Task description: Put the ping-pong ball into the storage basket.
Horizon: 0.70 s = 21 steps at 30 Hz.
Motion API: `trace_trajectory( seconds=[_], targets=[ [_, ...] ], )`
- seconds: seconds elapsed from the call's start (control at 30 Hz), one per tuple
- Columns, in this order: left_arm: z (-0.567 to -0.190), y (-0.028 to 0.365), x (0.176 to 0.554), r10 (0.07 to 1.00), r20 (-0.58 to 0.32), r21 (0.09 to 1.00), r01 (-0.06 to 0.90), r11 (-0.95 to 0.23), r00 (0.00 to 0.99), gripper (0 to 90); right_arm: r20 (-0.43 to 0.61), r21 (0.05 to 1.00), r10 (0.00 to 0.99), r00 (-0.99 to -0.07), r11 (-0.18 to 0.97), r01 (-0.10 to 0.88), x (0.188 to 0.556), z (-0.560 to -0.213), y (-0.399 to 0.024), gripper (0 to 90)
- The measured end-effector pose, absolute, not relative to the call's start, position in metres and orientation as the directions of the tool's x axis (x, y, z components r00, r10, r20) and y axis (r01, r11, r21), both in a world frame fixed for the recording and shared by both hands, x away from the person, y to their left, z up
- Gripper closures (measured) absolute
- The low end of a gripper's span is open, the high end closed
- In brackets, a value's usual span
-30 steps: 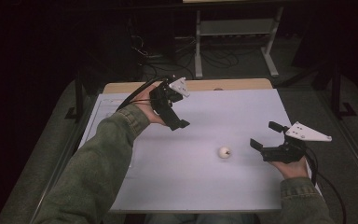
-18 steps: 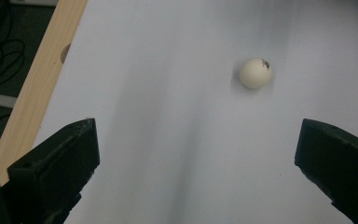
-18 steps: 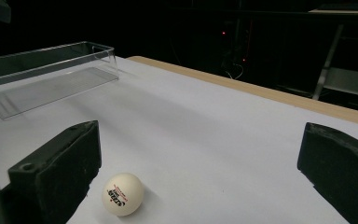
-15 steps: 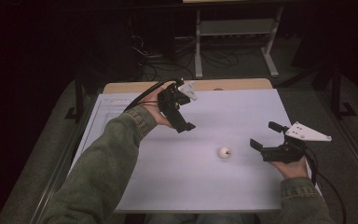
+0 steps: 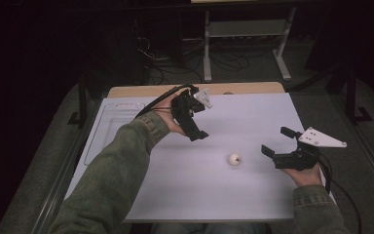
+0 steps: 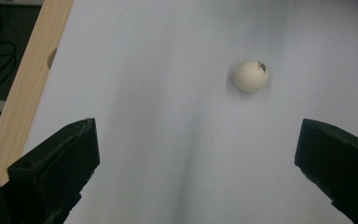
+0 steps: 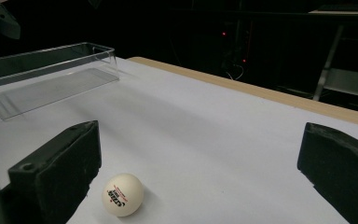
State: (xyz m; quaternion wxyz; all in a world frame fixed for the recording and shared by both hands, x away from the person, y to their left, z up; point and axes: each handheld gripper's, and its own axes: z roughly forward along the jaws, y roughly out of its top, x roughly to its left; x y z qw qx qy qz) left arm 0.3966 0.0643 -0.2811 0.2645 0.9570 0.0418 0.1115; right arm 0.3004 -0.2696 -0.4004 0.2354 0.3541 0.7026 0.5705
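I see the table tennis ball (image 5: 234, 159) lying on the white table (image 5: 253, 117), between my two grippers and nearer the right one. My left gripper (image 5: 195, 131) hangs above the table with its jaws spread wide, touching nothing. My right gripper (image 5: 277, 141) sits low just beside the ball, jaws likewise wide apart. The ball carries a small red and black printed logo, too small to read. A clear plastic tray (image 7: 46, 77) stands at the table's left edge.

One white ball (image 5: 234, 159), one clear tray (image 5: 108, 130) and one table (image 5: 253, 114), with two grippers.
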Motion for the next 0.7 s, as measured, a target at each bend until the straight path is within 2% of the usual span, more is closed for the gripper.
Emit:
trace_trajectory(
  seconds=[0.7],
  targets=[
    [-0.296,0.043,0.398,0.104,0.179,0.481,0.005,-0.877,0.978,0.0,0.074,0.969,0.766,-0.639,0.097,0.229,0.3,-0.401,-0.27,0.0]
  ],
)
